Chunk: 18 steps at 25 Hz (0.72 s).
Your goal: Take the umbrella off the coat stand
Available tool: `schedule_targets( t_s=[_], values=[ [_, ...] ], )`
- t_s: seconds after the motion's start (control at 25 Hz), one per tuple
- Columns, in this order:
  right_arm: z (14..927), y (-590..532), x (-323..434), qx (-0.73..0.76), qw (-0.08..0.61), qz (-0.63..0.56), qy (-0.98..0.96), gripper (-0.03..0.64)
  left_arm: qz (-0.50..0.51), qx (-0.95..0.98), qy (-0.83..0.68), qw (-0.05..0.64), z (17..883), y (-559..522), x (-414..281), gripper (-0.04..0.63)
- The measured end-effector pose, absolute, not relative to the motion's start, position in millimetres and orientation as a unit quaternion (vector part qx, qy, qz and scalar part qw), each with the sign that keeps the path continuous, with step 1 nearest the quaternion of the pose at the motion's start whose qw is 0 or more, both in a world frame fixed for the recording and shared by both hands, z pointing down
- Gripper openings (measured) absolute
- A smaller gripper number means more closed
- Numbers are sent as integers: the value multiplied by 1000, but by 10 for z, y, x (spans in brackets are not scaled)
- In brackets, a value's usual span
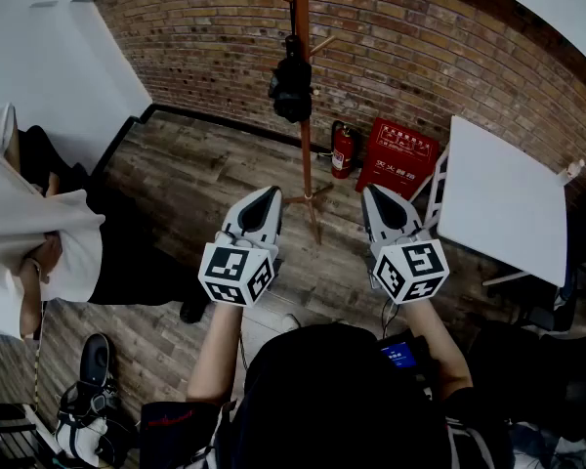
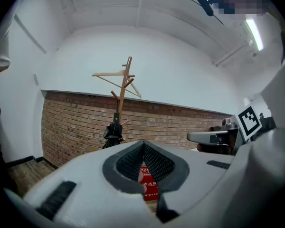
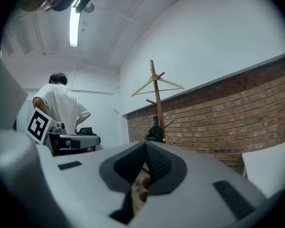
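Note:
A wooden coat stand (image 1: 302, 115) rises in front of the brick wall. A folded black umbrella (image 1: 291, 86) hangs from one of its pegs, about halfway up the pole. My left gripper (image 1: 271, 193) and right gripper (image 1: 370, 191) are held side by side, level, well short of the stand, one on each side of its base. Both are shut with nothing between the pads. In the left gripper view the umbrella (image 2: 114, 131) shows far off above my shut left gripper (image 2: 143, 145). The right gripper view shows the umbrella (image 3: 154, 133) just above my right gripper (image 3: 146, 145).
A red fire extinguisher (image 1: 343, 151) and a red box (image 1: 400, 154) stand on the floor right of the stand's base. A white table (image 1: 503, 198) fills the right side. A person in a white shirt (image 1: 39, 233) stands at the left.

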State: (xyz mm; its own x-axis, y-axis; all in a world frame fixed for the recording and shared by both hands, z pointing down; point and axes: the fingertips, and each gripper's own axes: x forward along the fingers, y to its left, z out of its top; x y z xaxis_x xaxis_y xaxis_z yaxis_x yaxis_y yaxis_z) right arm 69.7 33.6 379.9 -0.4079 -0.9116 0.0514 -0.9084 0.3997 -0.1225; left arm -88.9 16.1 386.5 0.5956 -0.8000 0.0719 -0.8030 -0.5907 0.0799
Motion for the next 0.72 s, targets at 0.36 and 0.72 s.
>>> schedule_targets(
  t_s=[0.36,0.72],
  values=[
    [3806,349,863,-530,21,-75,844,26,23,884,-464,47,3879,188,-747,17],
    [3870,525,987,-500,20,-76,862,28,19,873,-485,48,3927,343,-565,17]
  ],
)
